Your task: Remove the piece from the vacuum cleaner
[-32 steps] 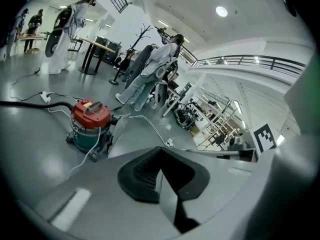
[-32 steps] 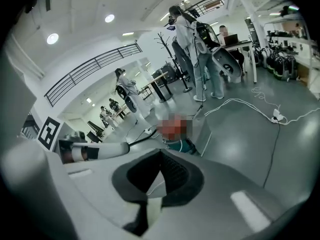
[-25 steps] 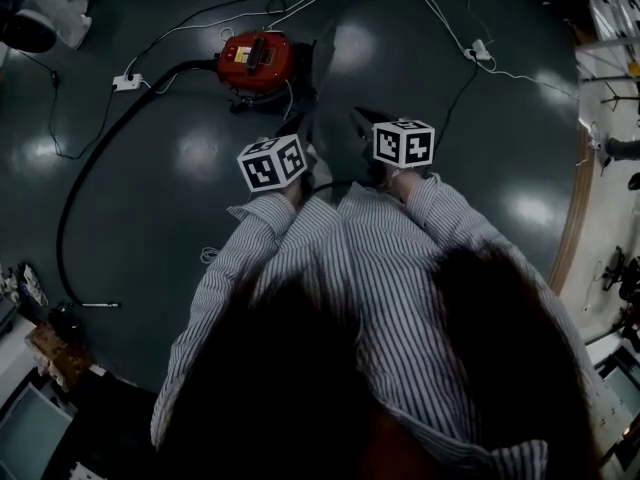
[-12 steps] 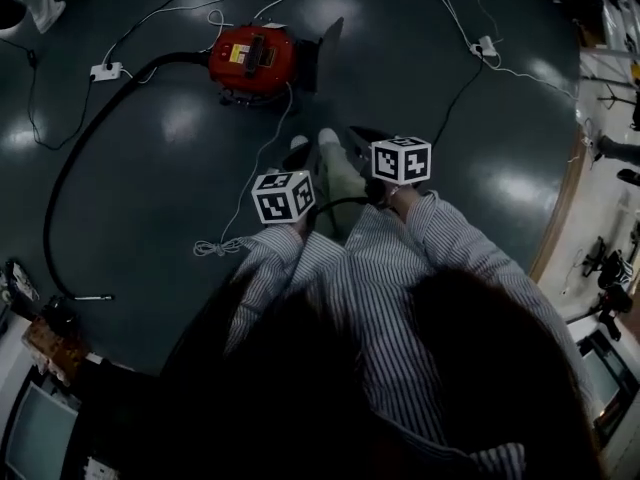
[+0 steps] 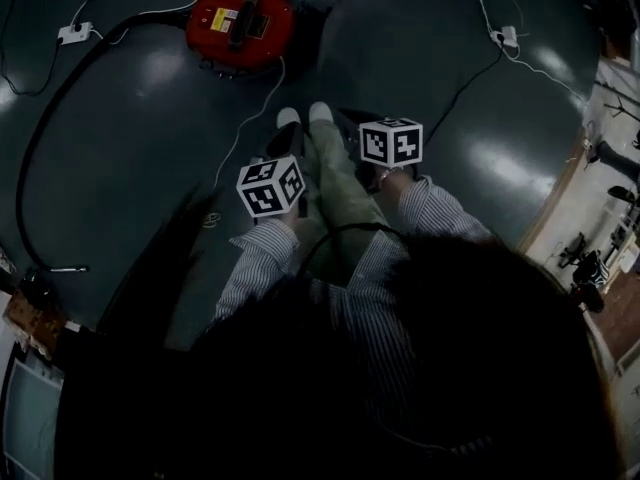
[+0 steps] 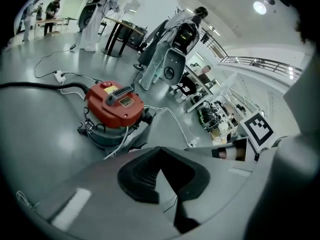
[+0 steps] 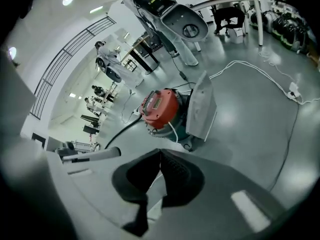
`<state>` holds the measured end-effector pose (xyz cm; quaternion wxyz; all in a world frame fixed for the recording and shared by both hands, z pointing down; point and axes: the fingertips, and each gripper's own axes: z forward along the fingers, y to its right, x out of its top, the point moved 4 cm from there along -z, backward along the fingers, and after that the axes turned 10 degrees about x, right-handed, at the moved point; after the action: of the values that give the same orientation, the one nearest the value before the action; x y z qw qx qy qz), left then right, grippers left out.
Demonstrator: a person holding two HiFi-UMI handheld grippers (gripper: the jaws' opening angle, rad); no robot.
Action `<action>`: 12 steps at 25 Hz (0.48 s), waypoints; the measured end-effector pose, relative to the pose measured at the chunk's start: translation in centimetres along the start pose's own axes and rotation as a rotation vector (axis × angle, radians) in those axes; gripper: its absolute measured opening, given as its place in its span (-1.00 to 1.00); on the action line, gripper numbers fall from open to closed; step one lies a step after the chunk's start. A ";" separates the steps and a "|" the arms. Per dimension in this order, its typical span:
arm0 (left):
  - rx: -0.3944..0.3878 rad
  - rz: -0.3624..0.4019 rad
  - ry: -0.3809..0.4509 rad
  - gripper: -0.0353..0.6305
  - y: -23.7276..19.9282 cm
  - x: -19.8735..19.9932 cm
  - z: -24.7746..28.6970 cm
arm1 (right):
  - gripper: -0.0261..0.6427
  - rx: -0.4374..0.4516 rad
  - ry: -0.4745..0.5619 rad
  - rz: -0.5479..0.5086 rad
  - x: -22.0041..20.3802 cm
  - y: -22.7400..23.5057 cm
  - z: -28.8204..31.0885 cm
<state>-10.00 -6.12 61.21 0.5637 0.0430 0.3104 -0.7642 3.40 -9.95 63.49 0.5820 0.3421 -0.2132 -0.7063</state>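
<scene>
1. Vacuum cleaner, a red-lidded drum on a grey base (image 5: 240,23), stands on the floor at the far left, well apart from both grippers.
2. Left gripper (image 6: 160,150) and right gripper (image 7: 159,153) are closed and empty.
3. The jaws are best opened before reaching the piece.
4. Right gripper view shows most plainly a flat grey panel (image 7: 202,109) against the drum. Only the head view shows the long black hose (image 5: 40,138) curving to the near left.

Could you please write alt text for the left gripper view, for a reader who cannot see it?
The left gripper, fingers shut on nothing, points at a red vacuum cleaner standing on a glossy grey floor, its black hose trailing off left. White cables lie around it; tables and draped equipment stand in the hall behind.
</scene>
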 end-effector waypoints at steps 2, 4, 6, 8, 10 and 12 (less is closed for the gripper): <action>0.021 -0.003 -0.001 -0.88 -1.0 -1.3 1.8 | -0.91 0.014 -0.028 -0.005 -0.5 1.7 1.7; 0.059 0.026 0.012 -0.88 -2.3 -2.4 3.6 | -0.89 0.031 -0.056 -0.001 -1.5 3.3 3.7; 0.090 0.025 0.005 -0.88 -3.0 -4.0 5.0 | -0.87 0.040 -0.085 0.009 -2.6 4.8 5.0; 0.096 -0.013 -0.024 -0.88 -3.0 -6.1 6.1 | -0.87 0.038 -0.098 0.027 -3.7 6.2 5.6; 0.090 -0.038 -0.044 -0.88 -2.9 -7.5 7.4 | -0.86 0.028 -0.092 0.044 -4.0 7.8 6.6; 0.082 -0.050 -0.052 -0.88 -2.8 -8.2 8.7 | -0.86 0.019 -0.080 0.049 -3.9 9.1 7.6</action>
<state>-7.07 -3.36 72.75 0.5499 0.0385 0.2650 -0.7912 4.34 -9.08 75.94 0.5869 0.3135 -0.2513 -0.7029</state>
